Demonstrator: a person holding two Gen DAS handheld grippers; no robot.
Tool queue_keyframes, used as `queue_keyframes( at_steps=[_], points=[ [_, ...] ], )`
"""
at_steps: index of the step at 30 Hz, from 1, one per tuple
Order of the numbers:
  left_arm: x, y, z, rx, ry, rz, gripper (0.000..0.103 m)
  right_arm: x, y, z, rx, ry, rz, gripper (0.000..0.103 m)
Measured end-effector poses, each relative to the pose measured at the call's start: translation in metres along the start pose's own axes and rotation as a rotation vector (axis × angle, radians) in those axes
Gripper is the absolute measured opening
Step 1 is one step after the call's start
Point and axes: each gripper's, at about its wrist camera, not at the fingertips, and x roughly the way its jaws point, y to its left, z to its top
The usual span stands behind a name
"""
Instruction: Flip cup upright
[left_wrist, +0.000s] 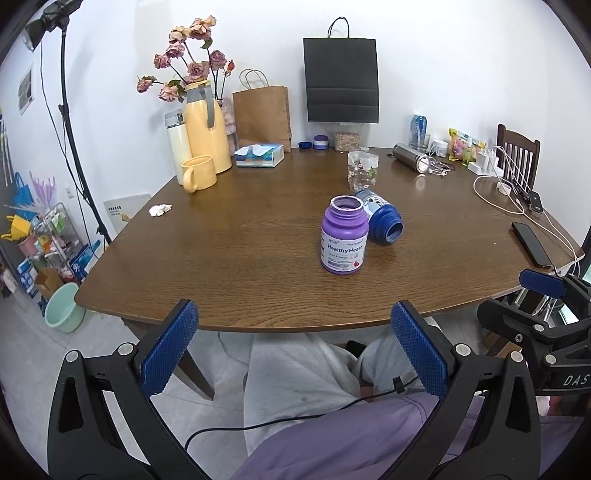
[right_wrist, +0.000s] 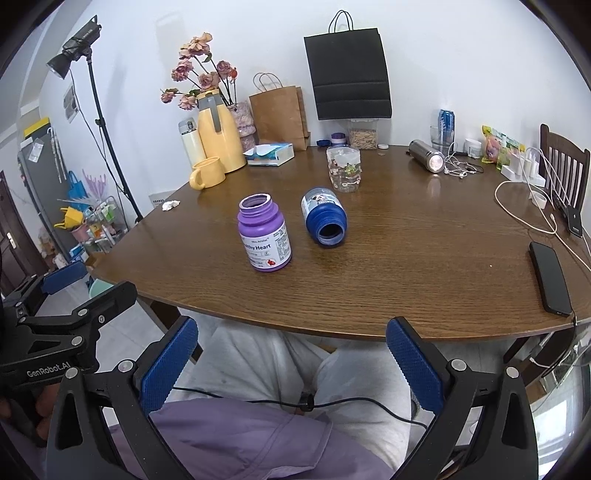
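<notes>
A clear printed plastic cup (left_wrist: 362, 168) (right_wrist: 343, 170) stands mid-table, behind two lidless jars; I cannot tell which end is up. A blue jar (left_wrist: 382, 221) (right_wrist: 325, 218) lies on its side, mouth toward me. A purple "Healthy Heart" jar (left_wrist: 344, 236) (right_wrist: 264, 236) stands upright beside it. My left gripper (left_wrist: 295, 314) is open and empty, held over the person's lap just short of the table's near edge. My right gripper (right_wrist: 291, 328) is likewise open and empty, to the right of the left one.
The brown wooden table (left_wrist: 240, 258) carries a yellow mug (left_wrist: 198, 173), yellow jug, tissue box (left_wrist: 260, 155), paper bags, a steel flask (right_wrist: 426, 157), cables and a black phone (right_wrist: 550, 280). A chair stands at far right. Grey trousers and a purple garment fill the foreground.
</notes>
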Motion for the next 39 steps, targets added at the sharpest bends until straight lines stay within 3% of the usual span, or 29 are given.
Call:
queue_keyframes(
  at_steps=[39],
  points=[
    [-0.0025, -0.0019, 0.0003, 0.01, -0.019, 0.012, 0.103, -0.0059, 0.0049, -0.0025, -0.038, -0.041, -0.021, 0.103]
  ],
)
